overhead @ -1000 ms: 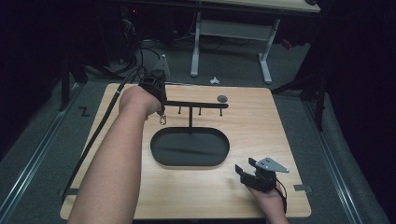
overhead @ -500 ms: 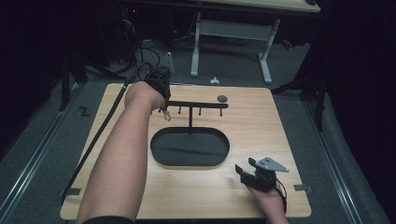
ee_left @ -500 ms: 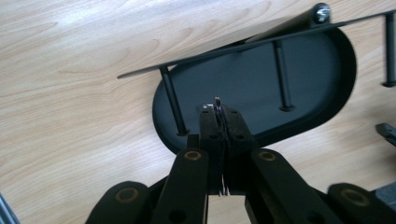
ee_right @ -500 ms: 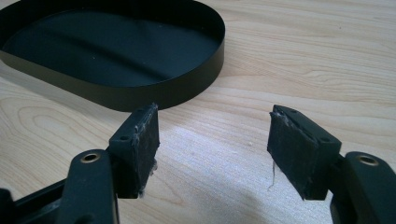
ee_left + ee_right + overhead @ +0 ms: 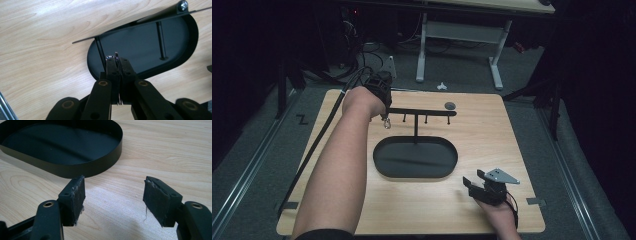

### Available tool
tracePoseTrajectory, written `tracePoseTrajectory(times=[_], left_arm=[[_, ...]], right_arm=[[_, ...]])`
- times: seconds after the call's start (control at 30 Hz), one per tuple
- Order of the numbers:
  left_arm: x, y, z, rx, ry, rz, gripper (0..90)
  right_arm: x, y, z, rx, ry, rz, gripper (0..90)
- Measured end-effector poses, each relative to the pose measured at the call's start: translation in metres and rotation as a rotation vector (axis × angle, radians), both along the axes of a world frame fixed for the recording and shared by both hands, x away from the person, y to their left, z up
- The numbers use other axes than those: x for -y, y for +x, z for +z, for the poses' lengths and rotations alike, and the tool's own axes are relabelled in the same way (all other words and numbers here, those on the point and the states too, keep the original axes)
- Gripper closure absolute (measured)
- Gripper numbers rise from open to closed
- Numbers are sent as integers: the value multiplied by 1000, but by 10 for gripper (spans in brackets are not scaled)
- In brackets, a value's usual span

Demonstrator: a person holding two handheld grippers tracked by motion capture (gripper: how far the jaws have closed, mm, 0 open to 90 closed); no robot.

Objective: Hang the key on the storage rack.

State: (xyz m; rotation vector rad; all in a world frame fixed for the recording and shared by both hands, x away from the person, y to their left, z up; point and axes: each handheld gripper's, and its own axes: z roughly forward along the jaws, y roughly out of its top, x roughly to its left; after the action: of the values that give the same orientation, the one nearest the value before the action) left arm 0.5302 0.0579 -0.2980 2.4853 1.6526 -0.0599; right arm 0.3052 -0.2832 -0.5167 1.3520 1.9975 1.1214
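1. Since the earlier frame your left hand [image 5: 362, 101] has crept a little farther up the surface [image 5: 512, 150] toward the left end of the rack's [image 5: 422, 111] bar; your right hand has not shifted.
2. Left tool [image 5: 117, 61]: clenched on a small shiny metal piece, seemingly a ring [image 5: 116, 55], whose edge shows between the pad tips in the left tool view. From the high view the ring [image 5: 386, 123] hangs just below the tool, beside the bar's left end and above the surface left of the tray [image 5: 415, 157].
3. Right tool [image 5: 113, 197]: released, jaws wide apart with nothing between them, resting low on the surface near the tray's right end.
4. Step in hand, as judged: carrying the ring to the rack to hang it on a peg. The nearest peg [image 5: 100, 53] stands just beside the tool tips in the left tool view.
5. Next move calls for: align the ring's opening with the peg, slide it on, and only then unclench. A ring held edge-on could glance off and drop into the tray.
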Motion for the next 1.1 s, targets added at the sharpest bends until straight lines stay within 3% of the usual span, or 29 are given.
tracePoseTrajectory(times=[0.43,1.1], left_arm=[[-11,-1,-8,-12,-3,4,879],[-20,-2,-9,0,1,1,857]], right_arm=[[-1,0,0,-1,-4,6,340],[-3,0,-1,-5,-8,10,340]])
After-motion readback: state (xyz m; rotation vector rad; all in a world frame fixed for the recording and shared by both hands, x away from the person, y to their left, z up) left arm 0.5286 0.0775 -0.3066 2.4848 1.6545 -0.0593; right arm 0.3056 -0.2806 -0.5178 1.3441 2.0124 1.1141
